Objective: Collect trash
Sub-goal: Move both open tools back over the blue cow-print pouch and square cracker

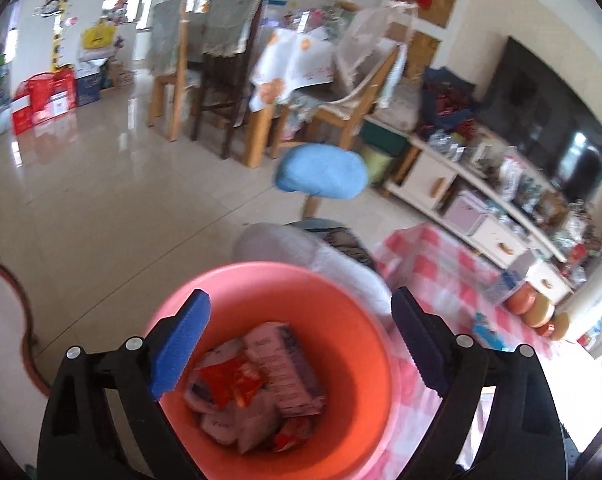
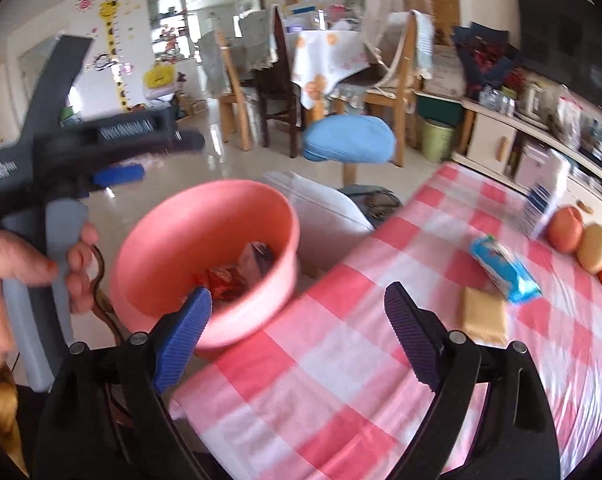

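Tablecloth (image 2: 341,360) in pink-white check, pink bin (image 1: 341,320) of wrappers (image 1: 261,392) at its edge, both grippers (image 1: 301,344) (image 2: 297,332) spread, glossy tiled floor (image 1: 101,200).

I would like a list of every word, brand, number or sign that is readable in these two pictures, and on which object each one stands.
No text can be read with certainty in either view.
Wrappers in the pink bin: print too blurred to read.
Blue packet on the checked tablecloth: print blurred.
White and blue carton: print unreadable.
Giraffe height chart on the wall: marks too small.
Red boxes on the floor: labels too small.
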